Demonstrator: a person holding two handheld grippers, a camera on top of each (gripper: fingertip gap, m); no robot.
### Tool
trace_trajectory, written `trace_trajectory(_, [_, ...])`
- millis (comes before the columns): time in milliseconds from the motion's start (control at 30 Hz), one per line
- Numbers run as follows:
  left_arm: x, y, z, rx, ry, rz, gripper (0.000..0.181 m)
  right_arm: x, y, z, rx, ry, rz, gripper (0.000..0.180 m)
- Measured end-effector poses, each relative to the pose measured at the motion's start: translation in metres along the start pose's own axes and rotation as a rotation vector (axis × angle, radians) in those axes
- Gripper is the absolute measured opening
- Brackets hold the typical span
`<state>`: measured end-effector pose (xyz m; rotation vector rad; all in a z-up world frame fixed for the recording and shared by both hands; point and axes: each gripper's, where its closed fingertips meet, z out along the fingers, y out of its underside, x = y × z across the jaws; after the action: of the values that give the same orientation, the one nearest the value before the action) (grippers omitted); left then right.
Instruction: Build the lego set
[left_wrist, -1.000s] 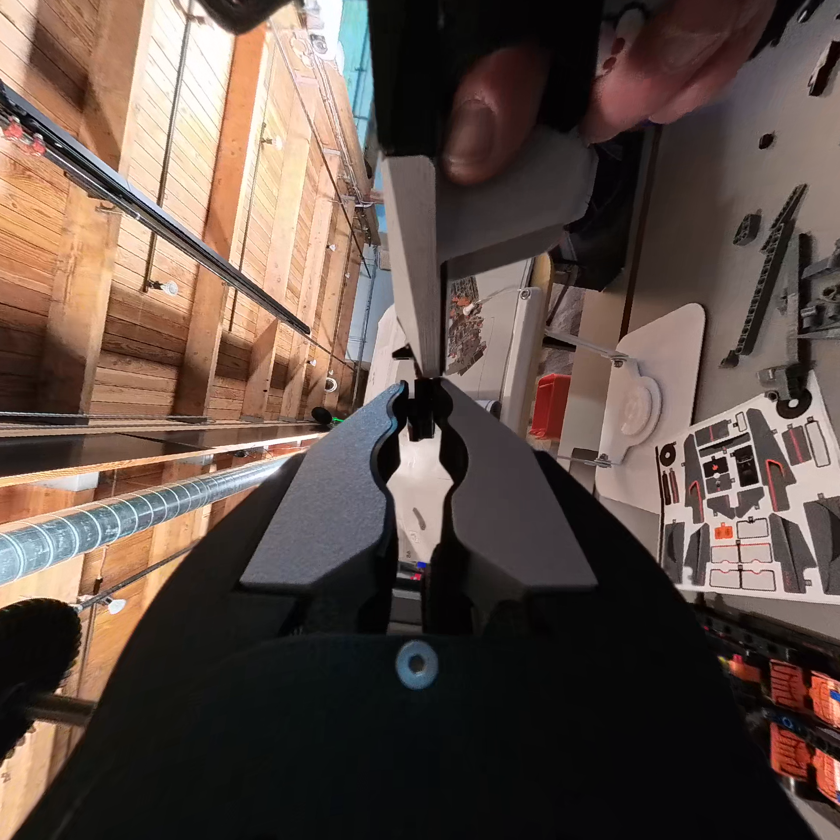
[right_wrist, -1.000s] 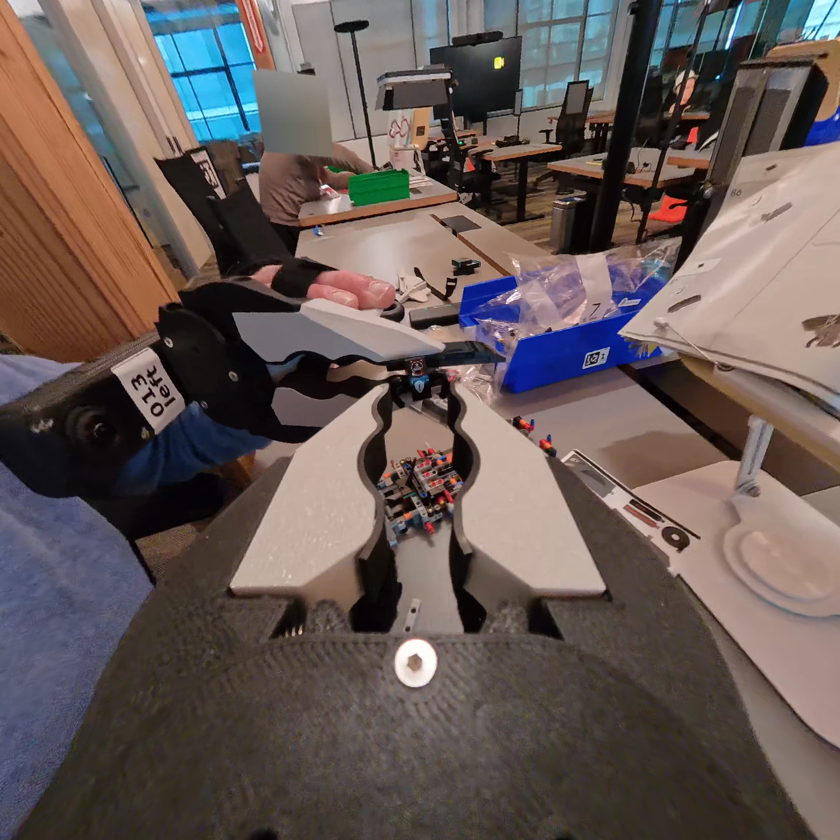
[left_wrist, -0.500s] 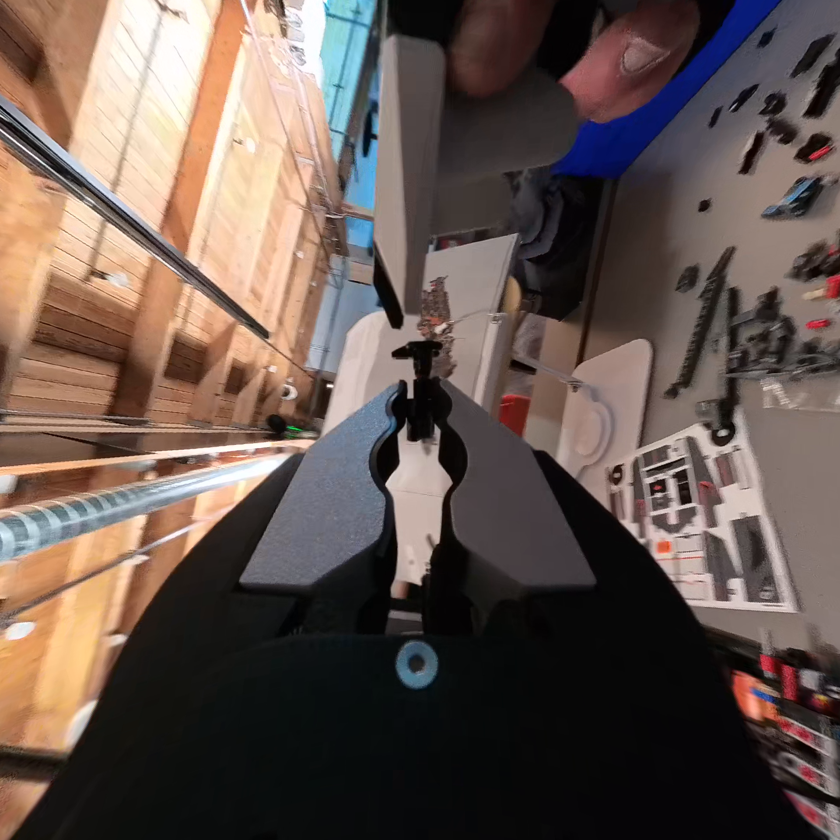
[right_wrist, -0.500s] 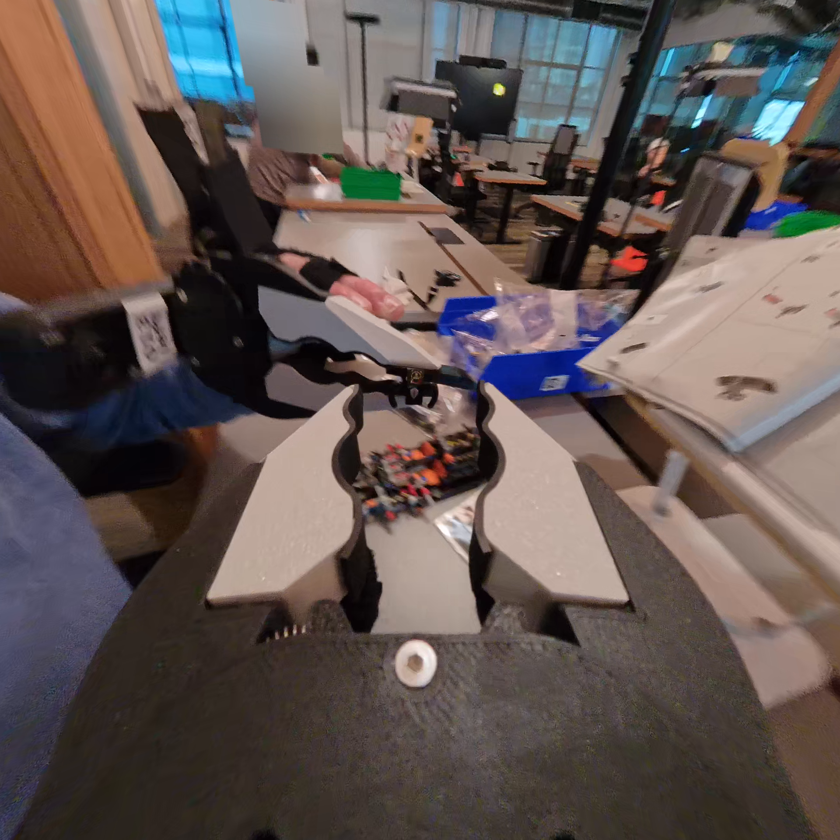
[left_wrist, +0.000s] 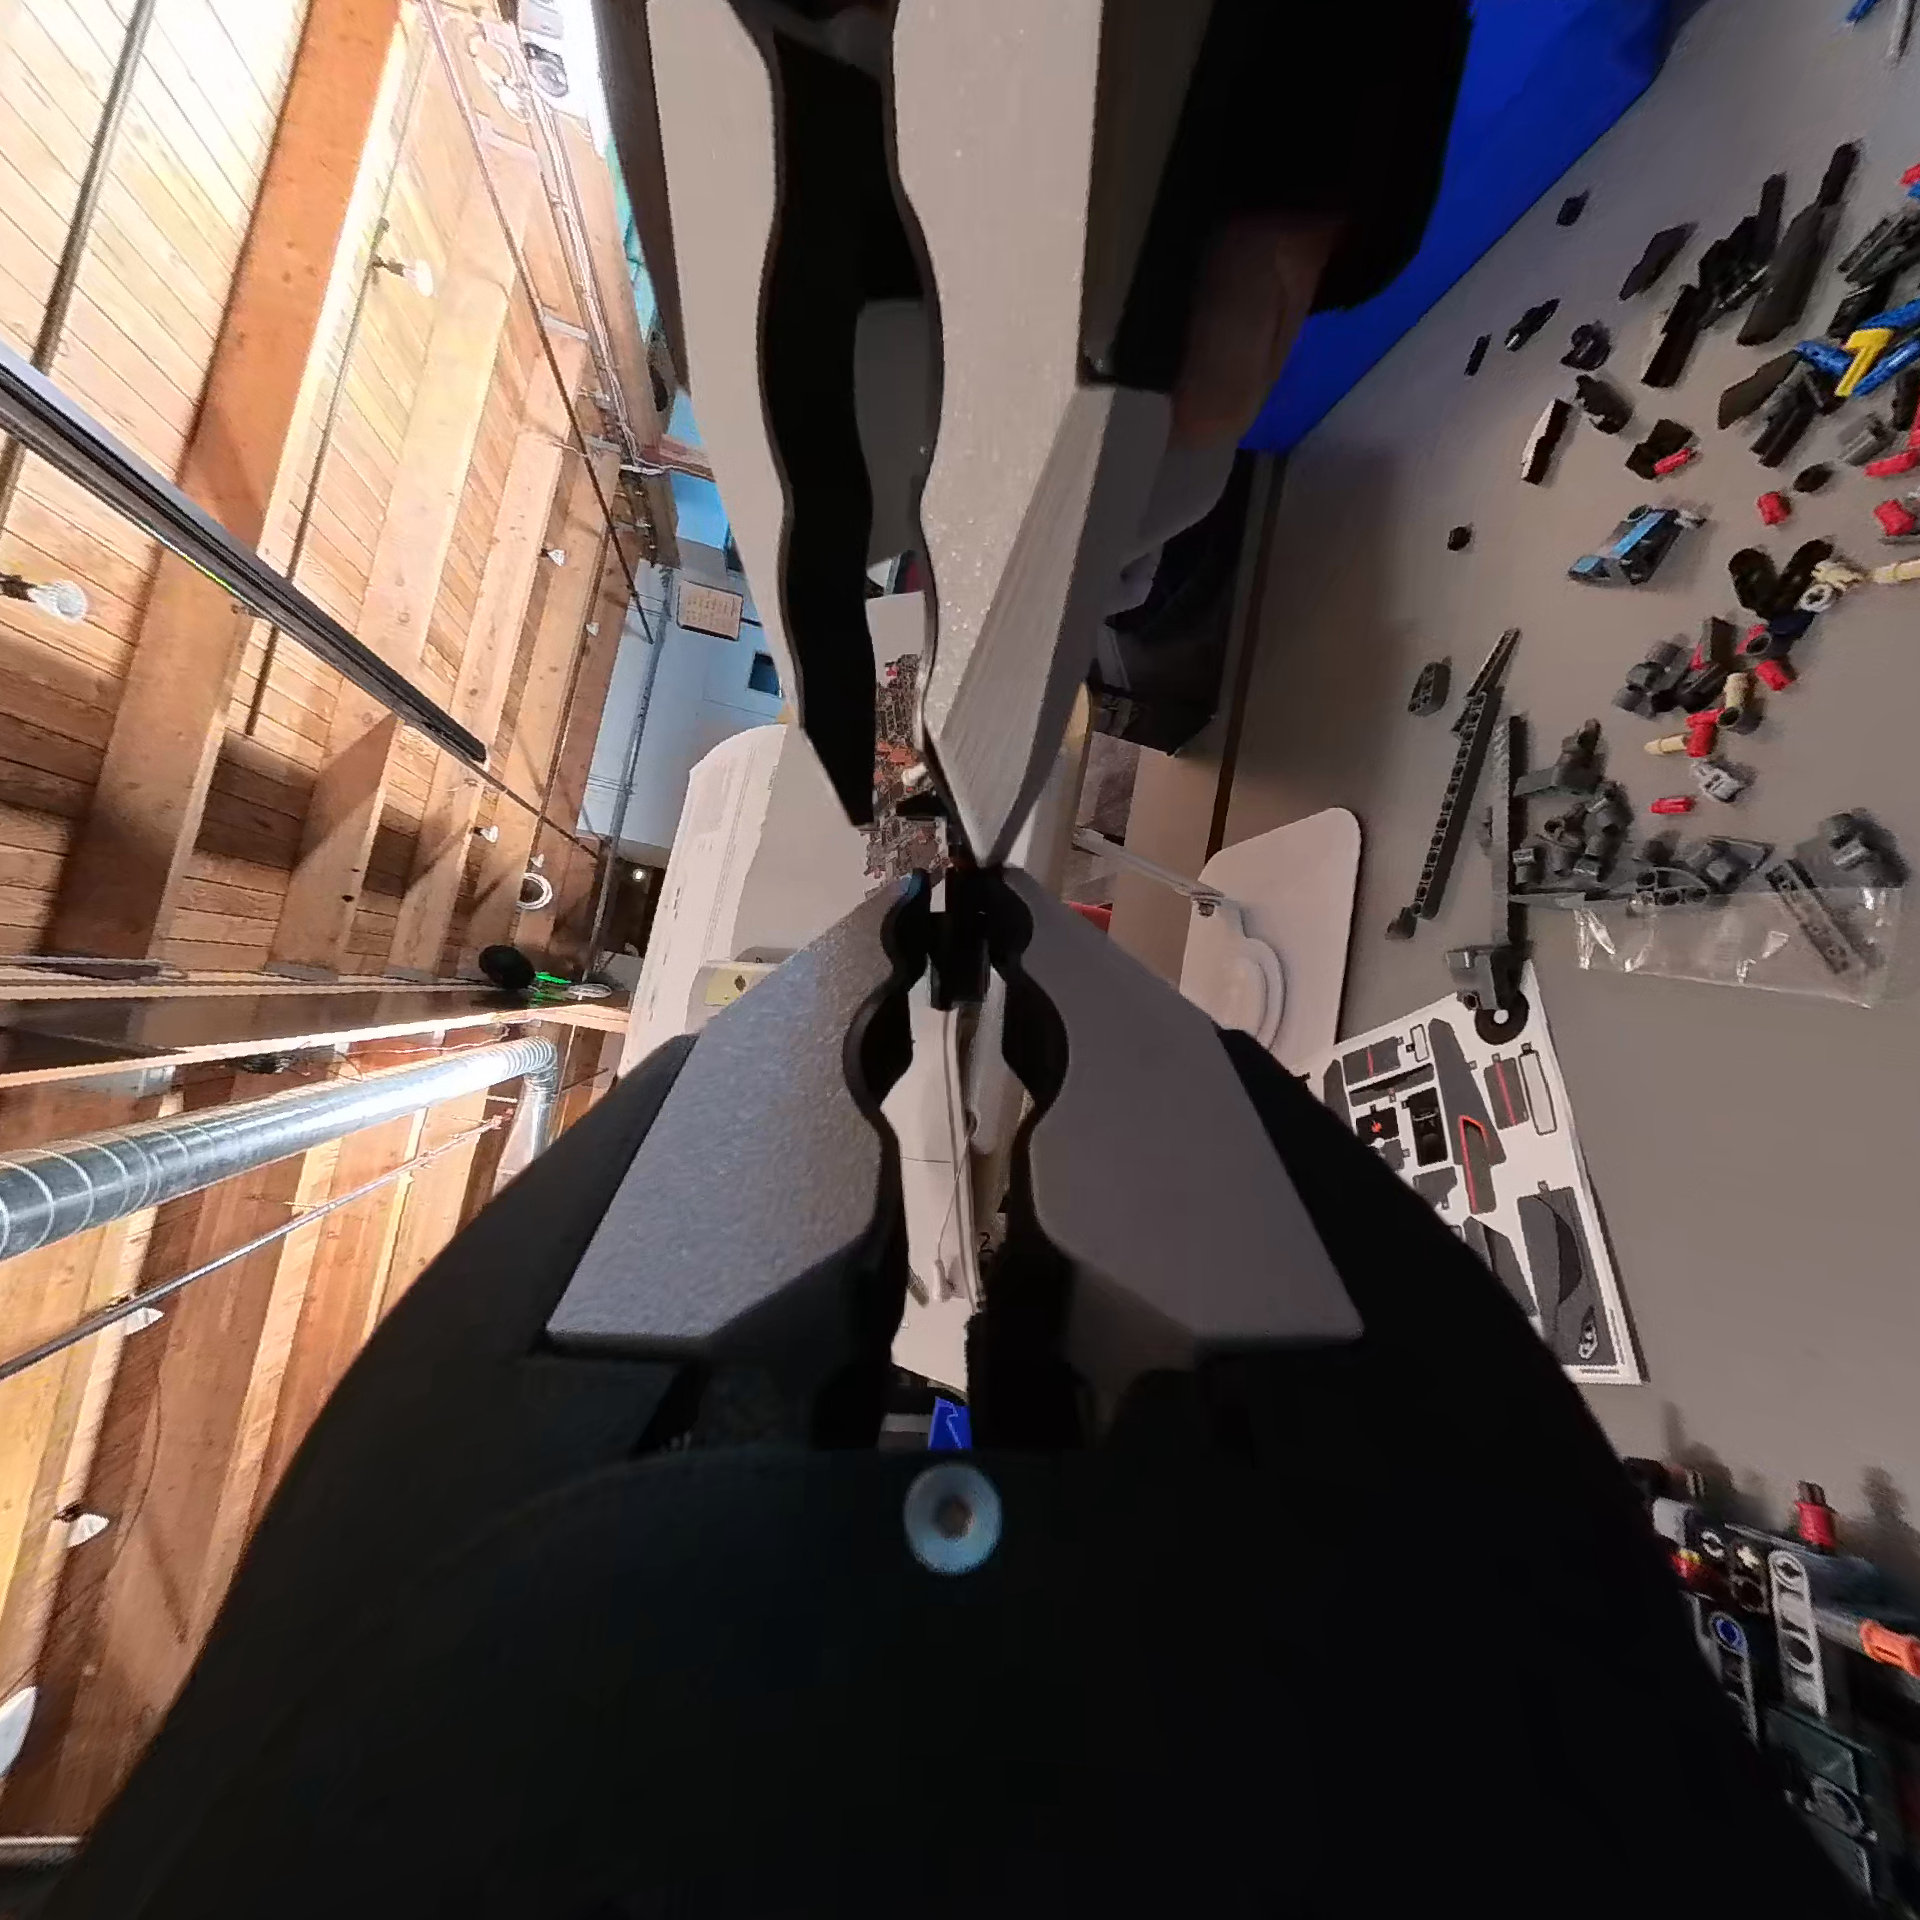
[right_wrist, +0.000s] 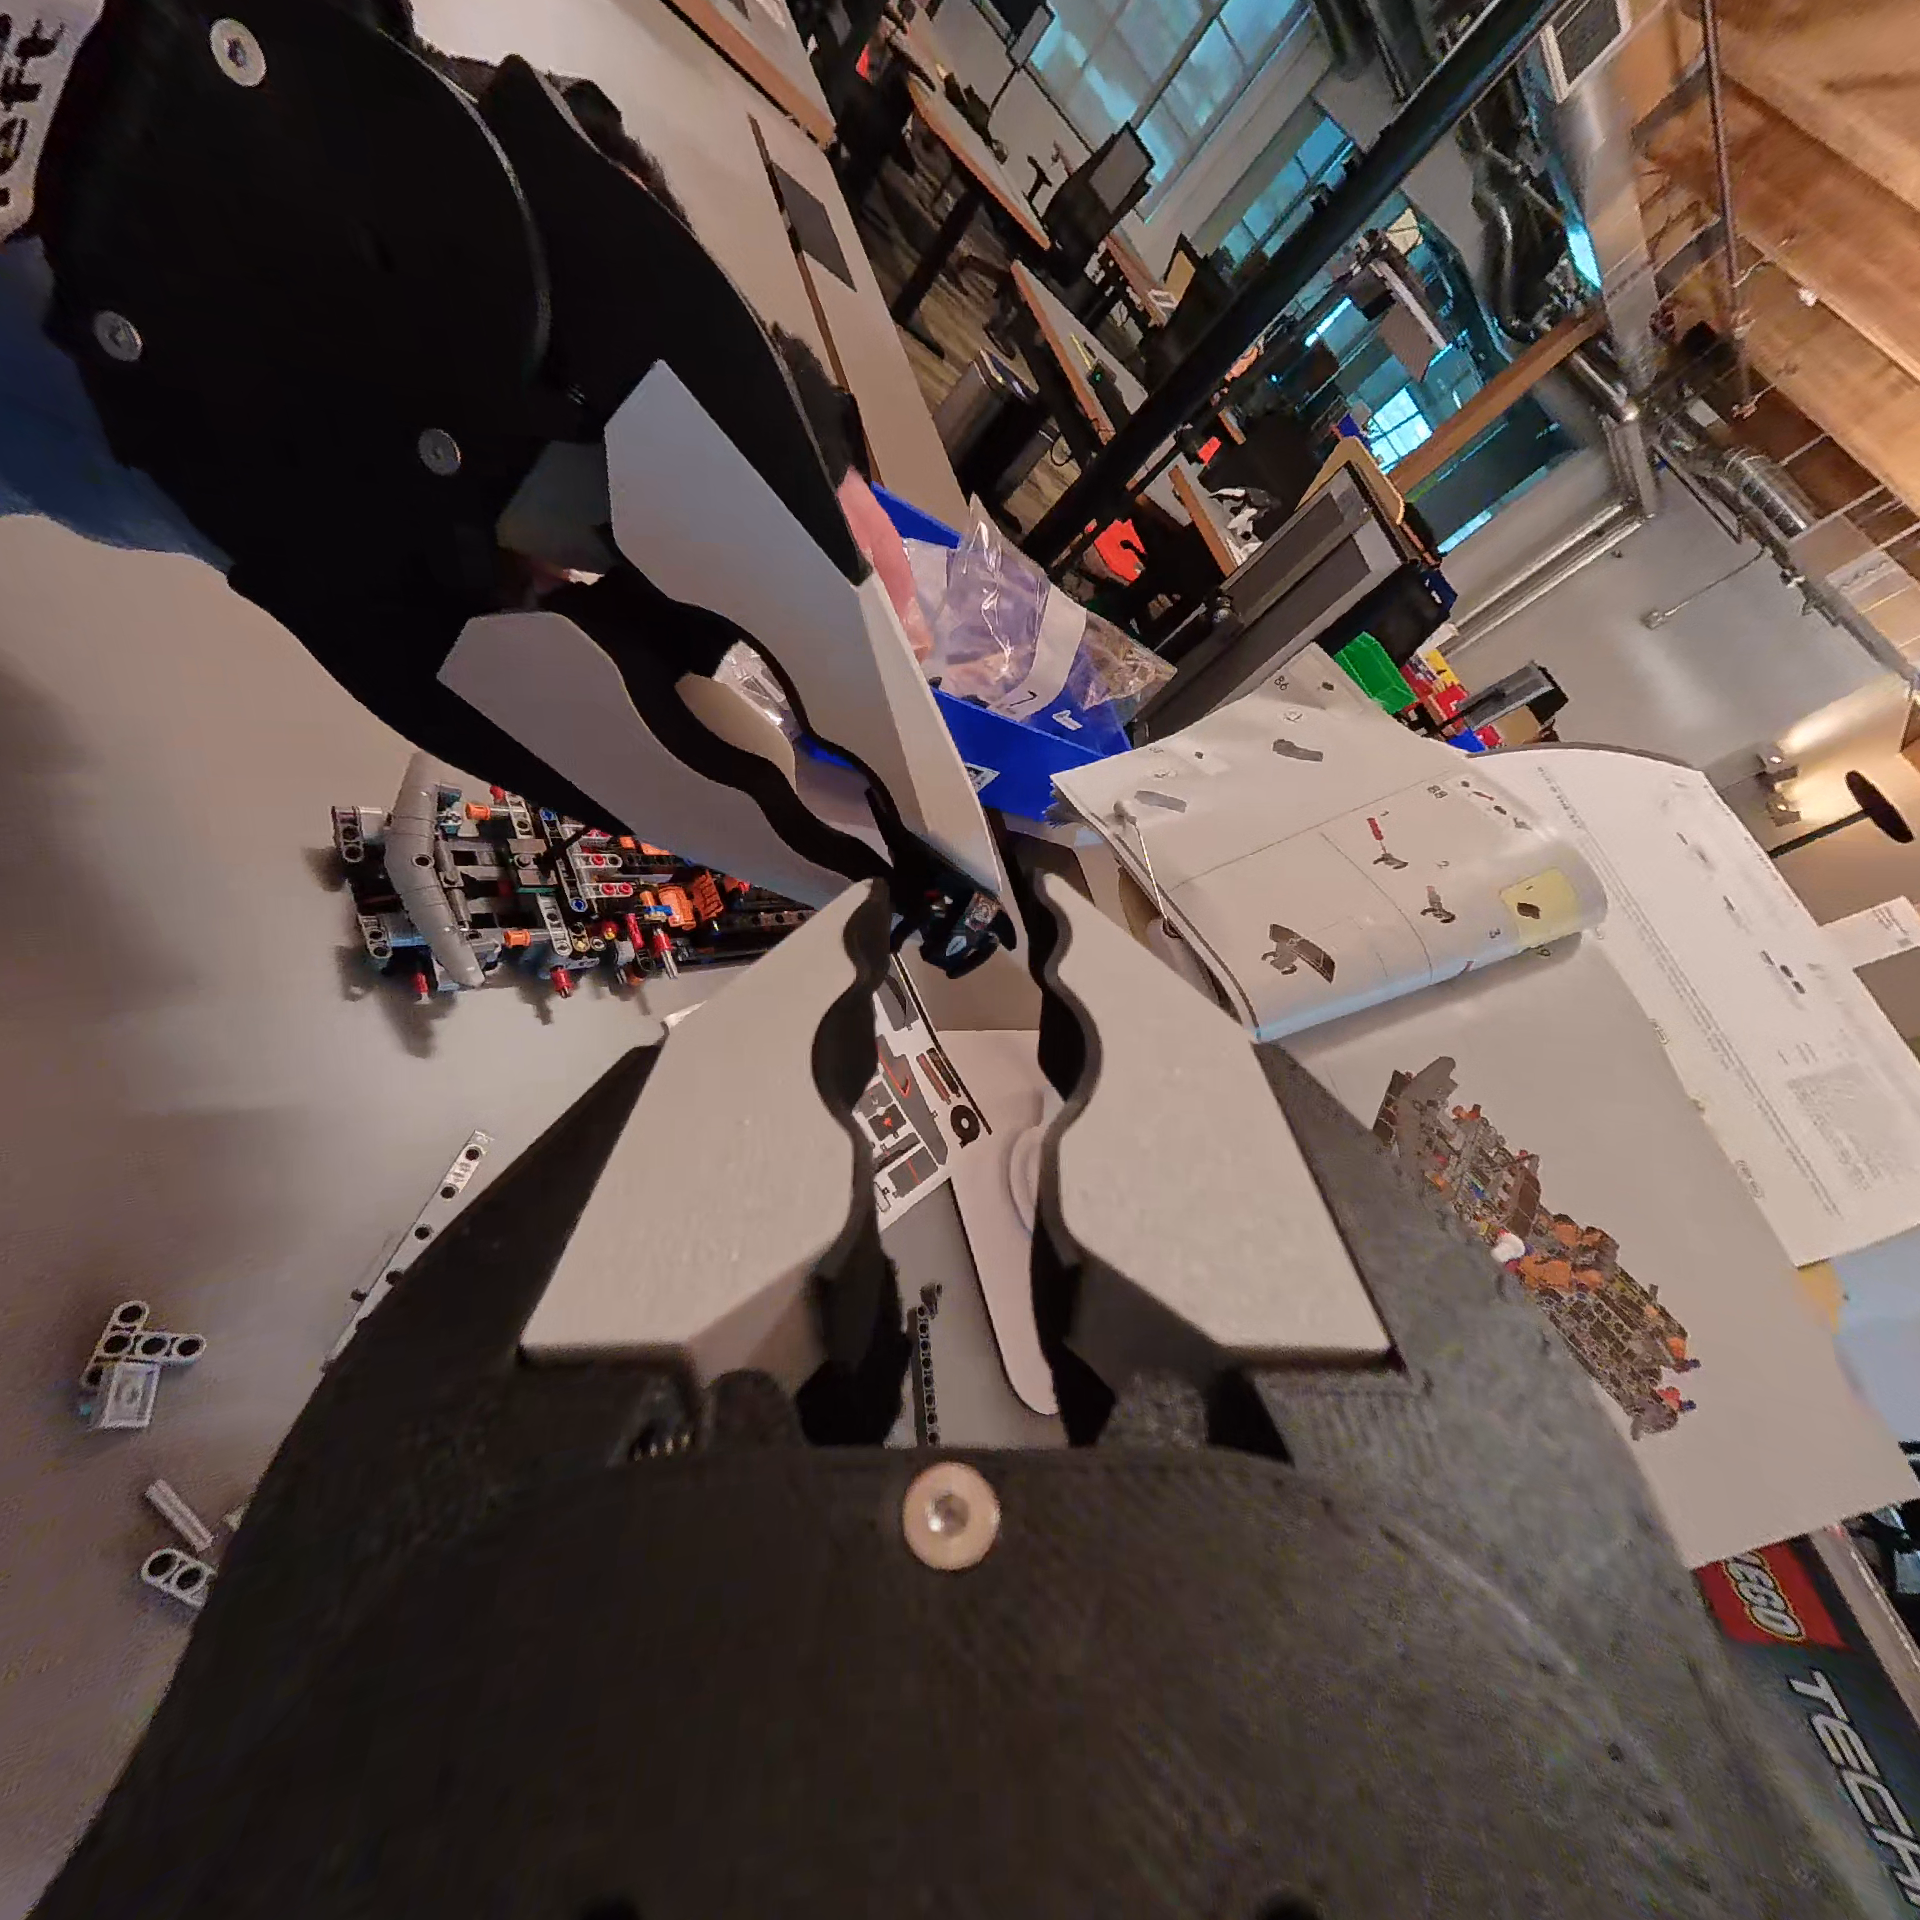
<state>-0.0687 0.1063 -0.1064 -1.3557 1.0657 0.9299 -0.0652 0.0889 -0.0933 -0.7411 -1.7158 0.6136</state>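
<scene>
My left gripper (left_wrist: 961, 891) is shut on a small black lego piece (left_wrist: 958, 956) with a blue bit and holds it in the air above the grey table (left_wrist: 1766, 1195). My right gripper (right_wrist: 961, 891) is open, with its tips either side of that piece (right_wrist: 961, 925). It faces the left gripper (right_wrist: 930, 873) tip to tip. In the left wrist view the right gripper (left_wrist: 914, 836) comes down from the top, jaws apart. The partly built model (right_wrist: 540, 883) lies on the table behind, to the left.
Loose lego pieces (left_wrist: 1714, 675) are scattered over the table. There is also a sticker sheet (left_wrist: 1475, 1164), an open instruction booklet (right_wrist: 1351, 883) on a stand, a blue bin (right_wrist: 1018, 748) with plastic bags, the set's box (right_wrist: 1558, 1195), and small grey pieces (right_wrist: 135, 1361). The grippers are tip to tip, or close to it. The partly built model (right_wrist: 540, 883) is about equally far from each gripper, around 25 cm. It is also in sight in the left wrist view (left_wrist: 1805, 1731).
The right gripper opened and let go of the small piece, drew back, then rolled and came in again with its open tips around the piece. The left gripper kept its hold.
</scene>
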Motion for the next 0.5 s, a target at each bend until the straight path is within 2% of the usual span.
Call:
trace_trajectory(133, [0.001, -0.001, 0.001, -0.01, 0.012, 0.008, 0.008, 0.001, 0.002, -0.003, -0.036, 0.035, -0.061, 0.024])
trace_trajectory(333, [0.004, -0.003, 0.002, -0.012, 0.036, 0.017, 0.008, -0.005, 0.021, -0.003, -0.183, 0.053, -0.231, 0.03])
trace_trajectory(500, [0.003, -0.015, -0.003, 0.041, 0.04, -0.012, 0.008, -0.004, 0.033, -0.004, -0.166, 0.023, -0.231, 0.032])
